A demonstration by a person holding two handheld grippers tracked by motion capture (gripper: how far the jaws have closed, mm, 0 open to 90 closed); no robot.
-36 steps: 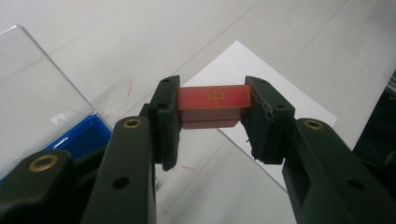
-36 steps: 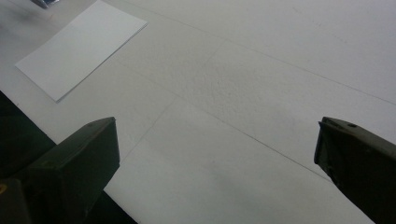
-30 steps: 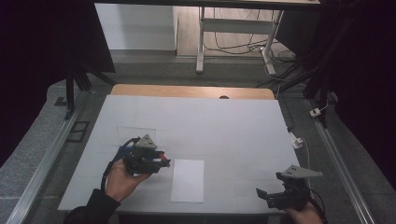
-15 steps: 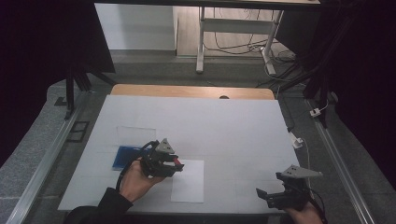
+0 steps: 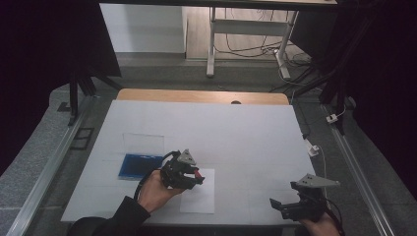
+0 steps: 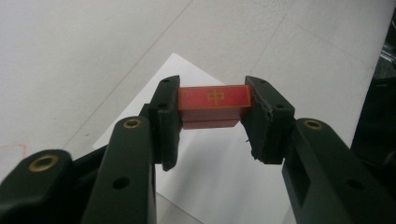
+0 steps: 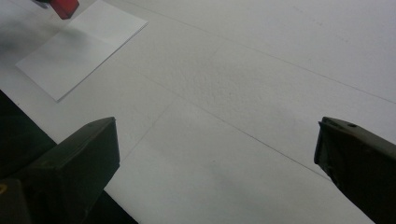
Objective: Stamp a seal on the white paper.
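My red block (image 6: 214, 105) sits crosswise between the jaws of my left tool (image 6: 212, 116), its long axis running from one jaw to the other and one end face pressed against each. Its top face carries a gold character inside a thin gold border. In the high view the block (image 5: 197, 173) shows as a small red spot at the tip of that tool (image 5: 195, 176), pointing toward the right side of the counter (image 5: 236, 128). It hangs over the near left part of a white sheet of paper (image 5: 202, 196) that lies flat on the counter; I cannot tell whether it touches the sheet.

To the left of my left hand (image 5: 155, 189) a dark blue pad (image 5: 136, 165) lies flat, and just behind it a clear plastic lid (image 5: 143, 143) rests on the white surface. Nothing stands between the block and the paper.

My left tool is clamped on the block, jaws only as far apart as the block is long.

Further right, near the front edge, my right tool (image 5: 278, 205) is held low over bare counter, well apart from the paper. Its jaws stand wide apart with nothing between them; from its own camera the paper (image 7: 79, 46) and the red block (image 7: 64, 6) show far off.
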